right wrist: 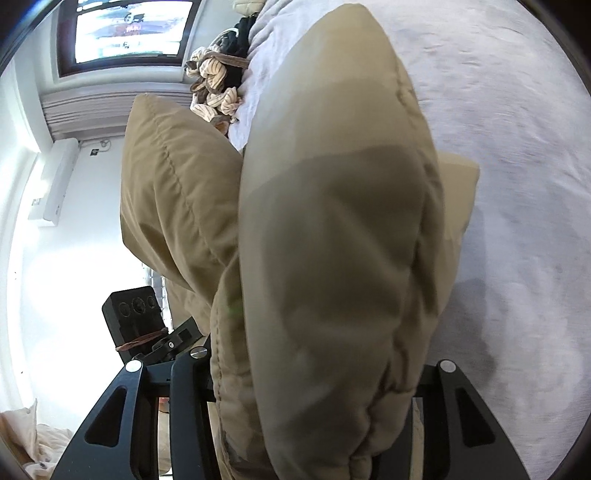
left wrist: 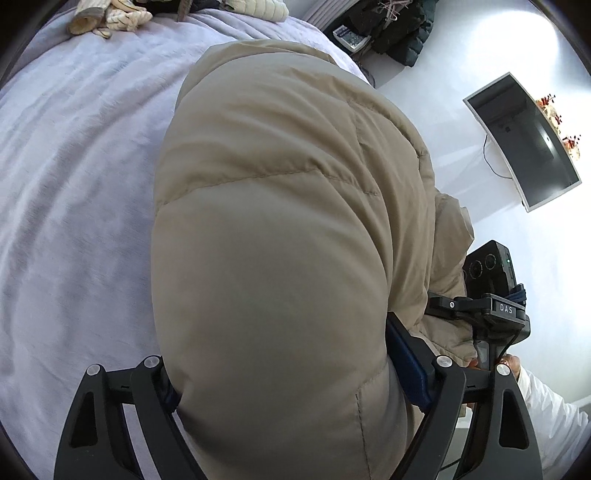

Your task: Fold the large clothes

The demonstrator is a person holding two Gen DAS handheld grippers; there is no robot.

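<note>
A puffy beige down jacket (left wrist: 277, 184) fills the left wrist view and hangs lifted off the pale lilac bed cover (left wrist: 74, 184). My left gripper (left wrist: 284, 373) is shut on a thick bulge of it, and the padding swells out between the wide-set fingers; a blue pad (left wrist: 406, 365) presses its right side. In the right wrist view the same jacket (right wrist: 332, 203) bulges up between the fingers of my right gripper (right wrist: 314, 373), which is shut on a bunched fold. Each view shows the other gripper's black body (left wrist: 491, 291) (right wrist: 136, 314) close beside the jacket.
Cream knitwear (left wrist: 110, 18) (right wrist: 214, 88) and dark clothes (left wrist: 399, 29) lie at the bed's far end. A dark screen (left wrist: 524, 140) hangs on the white wall, and a wall air conditioner (right wrist: 59, 181) sits below a window. A white sleeve (left wrist: 546, 406) shows at lower right.
</note>
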